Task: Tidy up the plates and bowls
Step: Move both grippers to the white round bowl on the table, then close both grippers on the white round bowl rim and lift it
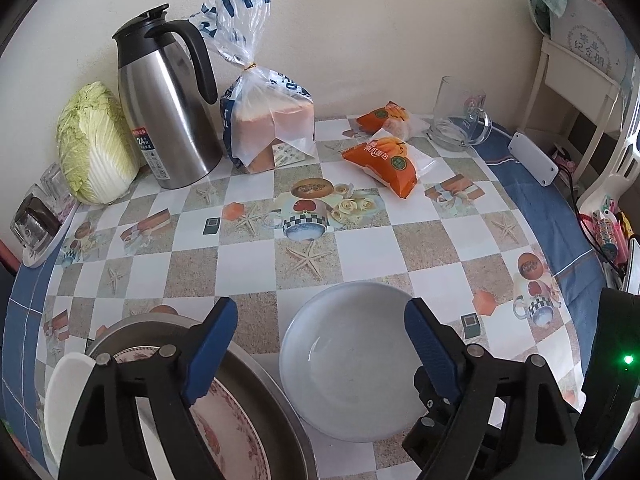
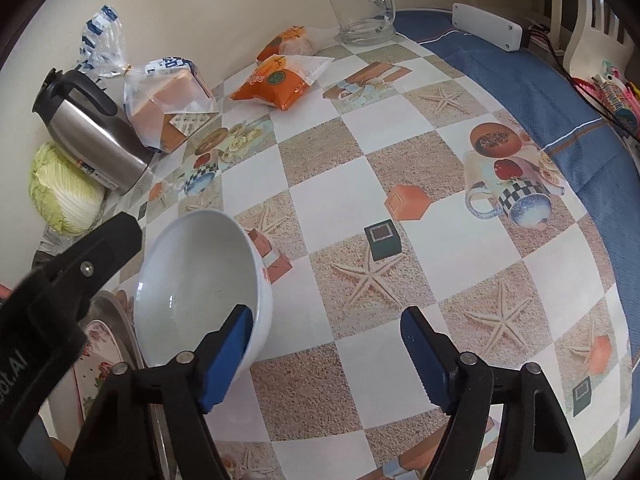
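now both the left tool point(image 1: 320, 340) and right tool point(image 2: 326, 346) gape; white bowl point(image 2: 196, 280) sits free.

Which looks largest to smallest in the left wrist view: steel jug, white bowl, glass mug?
1. white bowl, though it is nearest the camera
2. steel jug
3. glass mug, farthest away

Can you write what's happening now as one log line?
left gripper: open, above white bowl | right gripper: open, beside bowl | floral plate: in metal basin
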`<action>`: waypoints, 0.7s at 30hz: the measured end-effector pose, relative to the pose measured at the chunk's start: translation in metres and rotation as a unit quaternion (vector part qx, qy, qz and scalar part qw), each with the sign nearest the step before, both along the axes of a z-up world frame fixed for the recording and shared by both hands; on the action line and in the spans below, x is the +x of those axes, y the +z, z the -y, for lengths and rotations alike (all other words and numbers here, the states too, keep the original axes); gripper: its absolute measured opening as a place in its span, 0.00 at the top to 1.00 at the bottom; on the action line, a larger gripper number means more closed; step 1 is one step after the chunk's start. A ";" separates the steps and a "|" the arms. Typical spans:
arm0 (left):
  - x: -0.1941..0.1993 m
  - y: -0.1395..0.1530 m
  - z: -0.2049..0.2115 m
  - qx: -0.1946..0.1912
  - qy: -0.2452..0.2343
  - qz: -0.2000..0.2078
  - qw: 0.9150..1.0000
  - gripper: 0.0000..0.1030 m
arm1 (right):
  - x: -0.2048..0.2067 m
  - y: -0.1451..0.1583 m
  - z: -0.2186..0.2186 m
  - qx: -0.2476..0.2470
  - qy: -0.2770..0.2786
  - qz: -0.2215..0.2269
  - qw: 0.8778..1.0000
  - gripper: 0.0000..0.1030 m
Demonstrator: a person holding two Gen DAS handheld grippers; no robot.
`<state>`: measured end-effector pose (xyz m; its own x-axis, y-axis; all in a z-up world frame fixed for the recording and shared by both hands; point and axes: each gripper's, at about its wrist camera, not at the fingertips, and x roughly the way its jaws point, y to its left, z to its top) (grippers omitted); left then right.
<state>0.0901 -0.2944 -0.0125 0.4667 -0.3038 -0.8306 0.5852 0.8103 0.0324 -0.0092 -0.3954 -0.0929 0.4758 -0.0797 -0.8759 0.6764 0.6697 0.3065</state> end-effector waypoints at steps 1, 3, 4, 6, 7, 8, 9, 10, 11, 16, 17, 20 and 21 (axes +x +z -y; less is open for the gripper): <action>0.001 -0.001 -0.001 -0.003 0.002 -0.005 1.000 0.16 | 0.001 0.000 0.000 0.000 0.001 0.003 1.000 0.31; 0.003 -0.002 -0.004 -0.007 0.007 -0.011 1.000 0.16 | 0.002 0.001 -0.002 0.002 0.004 0.008 1.000 0.40; 0.004 -0.003 -0.005 -0.008 0.008 -0.013 1.000 0.16 | 0.003 0.002 -0.003 0.002 0.006 0.011 1.000 0.48; 0.004 -0.003 -0.006 -0.011 0.008 -0.016 1.000 0.16 | 0.003 0.004 -0.004 -0.004 0.009 0.015 1.000 0.54; 0.005 -0.003 -0.006 -0.013 0.007 -0.018 1.000 0.17 | 0.003 0.005 -0.005 -0.006 0.010 0.016 1.000 0.60; 0.004 -0.003 -0.006 -0.013 0.006 -0.017 1.000 0.17 | 0.003 0.005 -0.004 -0.005 0.010 0.018 1.000 0.63; 0.004 -0.003 -0.006 -0.012 0.005 -0.017 1.000 0.17 | 0.002 0.005 -0.004 -0.003 0.009 0.020 1.000 0.70; 0.004 -0.004 -0.005 -0.012 0.003 -0.018 1.000 0.17 | 0.001 0.005 -0.003 -0.004 0.007 0.020 1.000 0.73; 0.004 -0.004 -0.004 -0.013 0.001 -0.020 1.000 0.17 | 0.000 0.006 -0.002 -0.006 0.004 0.019 1.000 0.75; 0.001 -0.008 0.000 -0.017 -0.008 -0.034 0.999 0.27 | -0.006 0.007 0.003 -0.006 -0.003 0.019 1.000 0.84; 0.001 -0.009 0.001 -0.016 -0.011 -0.038 0.999 0.33 | -0.007 0.007 0.004 -0.006 -0.007 0.018 1.000 0.84; 0.001 -0.017 0.002 -0.014 -0.015 -0.054 0.998 0.46 | -0.012 0.005 0.010 -0.002 -0.018 0.017 1.000 0.85; 0.001 -0.020 0.003 -0.014 -0.017 -0.063 0.998 0.51 | -0.014 0.005 0.012 0.000 -0.023 0.017 1.000 0.85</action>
<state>0.0915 -0.2974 -0.0325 0.3488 -0.3407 -0.8731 0.6100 0.7898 -0.0645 -0.0233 -0.4078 -0.0883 0.5018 -0.1017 -0.8590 0.6951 0.6385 0.3304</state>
